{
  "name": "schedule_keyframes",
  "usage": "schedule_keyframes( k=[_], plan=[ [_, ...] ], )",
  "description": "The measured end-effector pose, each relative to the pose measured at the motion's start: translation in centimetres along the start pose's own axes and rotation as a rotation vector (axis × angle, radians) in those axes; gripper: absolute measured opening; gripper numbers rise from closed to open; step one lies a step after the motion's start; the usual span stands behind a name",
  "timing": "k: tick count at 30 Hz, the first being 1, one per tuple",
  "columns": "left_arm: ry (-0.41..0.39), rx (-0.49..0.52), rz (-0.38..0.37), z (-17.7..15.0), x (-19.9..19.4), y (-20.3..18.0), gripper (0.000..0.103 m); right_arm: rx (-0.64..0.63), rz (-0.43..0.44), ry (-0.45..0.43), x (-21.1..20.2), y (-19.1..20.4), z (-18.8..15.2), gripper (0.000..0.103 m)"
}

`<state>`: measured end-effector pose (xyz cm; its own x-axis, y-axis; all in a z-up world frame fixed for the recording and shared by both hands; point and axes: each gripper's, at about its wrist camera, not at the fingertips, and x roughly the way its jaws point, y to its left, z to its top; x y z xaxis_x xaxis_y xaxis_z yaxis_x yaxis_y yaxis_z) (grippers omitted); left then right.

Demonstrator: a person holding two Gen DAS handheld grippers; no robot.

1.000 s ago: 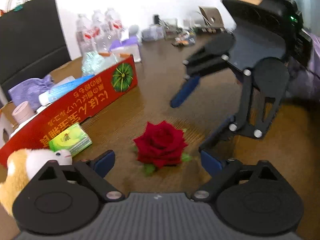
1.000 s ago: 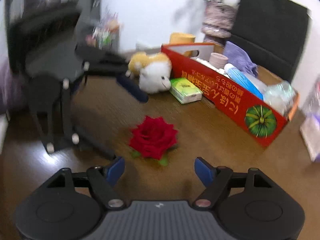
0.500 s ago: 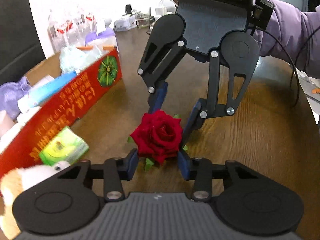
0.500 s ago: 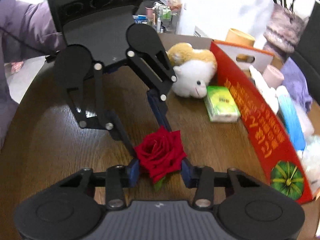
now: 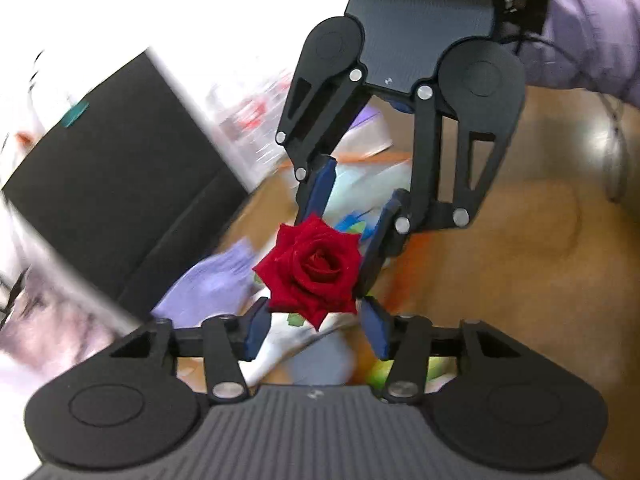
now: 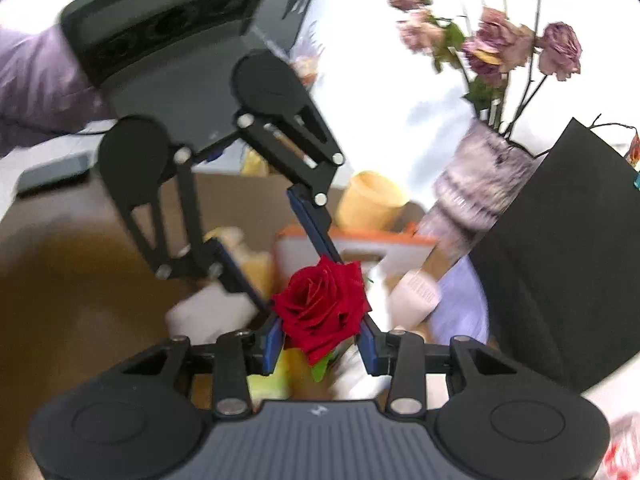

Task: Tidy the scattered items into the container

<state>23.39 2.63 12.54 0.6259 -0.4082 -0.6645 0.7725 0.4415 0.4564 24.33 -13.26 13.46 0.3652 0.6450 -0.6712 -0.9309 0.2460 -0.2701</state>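
Observation:
A red rose [image 5: 311, 267] hangs in the air between both grippers. My left gripper [image 5: 316, 327] is shut on the rose from its near side. In the left wrist view the right gripper [image 5: 346, 236] grips it from the far side. In the right wrist view my right gripper [image 6: 320, 340] is shut on the rose [image 6: 323, 307], and the left gripper [image 6: 296, 276] meets it from opposite. The red and orange cardboard box [image 6: 352, 240] lies blurred below and behind the rose, with purple cloth [image 5: 212, 284] and other items inside.
A black bag [image 5: 108, 200] stands at the table's far side. A vase of dried flowers [image 6: 480, 184] and a yellow cup [image 6: 372, 200] stand behind the box. The brown table [image 5: 520, 240] extends to the right. The operator's purple sleeve [image 5: 592, 24] is in view.
Both grippers have lifted the rose off the table and carried it up over the box. The background is blurred from the motion.

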Motion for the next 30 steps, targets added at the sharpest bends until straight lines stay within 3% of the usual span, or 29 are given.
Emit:
schedule_keyframes(
  k=[2,4,6,7,10,11,13,15,18,21,25,30],
  plan=[
    [0.071,-0.018,0.026,-1.4,2.0,2.0,0.055,0.037,0.014,-0.005,3.2,-2.2,1.4,0.039],
    [0.155,-0.032,0.040,-2.9,4.2,3.3,0.066,0.085,0.035,0.014,7.3,-3.8,1.9,0.039],
    [0.226,-0.052,0.034,-4.0,5.7,4.1,0.075,0.149,0.055,0.049,10.7,-4.9,1.9,0.048],
    [0.257,-0.063,0.031,-4.6,6.3,4.4,0.082,0.181,0.060,0.072,12.3,-5.3,1.8,0.058],
    [0.222,-0.108,0.038,-5.0,6.2,4.9,0.100,0.224,0.065,0.133,14.4,-5.8,1.1,0.071],
    [0.199,-0.121,0.027,-4.7,6.0,5.1,0.101,0.222,0.050,0.142,13.9,-5.9,0.8,0.083],
    [0.156,-0.147,0.006,-4.2,5.6,5.3,0.102,0.219,0.022,0.160,13.0,-6.2,0.2,0.092],
    [0.116,-0.181,0.017,-2.9,5.4,5.5,0.102,0.225,-0.026,0.169,11.4,-6.5,-0.5,0.092],
    [0.032,-0.281,0.095,0.0,5.0,5.0,0.103,0.268,-0.130,0.182,8.1,-7.5,-1.7,0.094],
    [-0.004,-0.390,0.095,2.3,4.9,5.0,0.103,0.365,-0.253,0.227,5.4,-8.5,-3.0,0.101],
    [0.051,-0.526,0.142,3.9,3.9,3.5,0.103,0.522,-0.407,0.304,2.2,-8.3,-4.8,0.101],
    [0.116,-0.791,0.270,1.9,0.9,-0.9,0.103,0.747,-0.442,0.210,-2.8,-3.5,-6.5,0.102]
  ],
)
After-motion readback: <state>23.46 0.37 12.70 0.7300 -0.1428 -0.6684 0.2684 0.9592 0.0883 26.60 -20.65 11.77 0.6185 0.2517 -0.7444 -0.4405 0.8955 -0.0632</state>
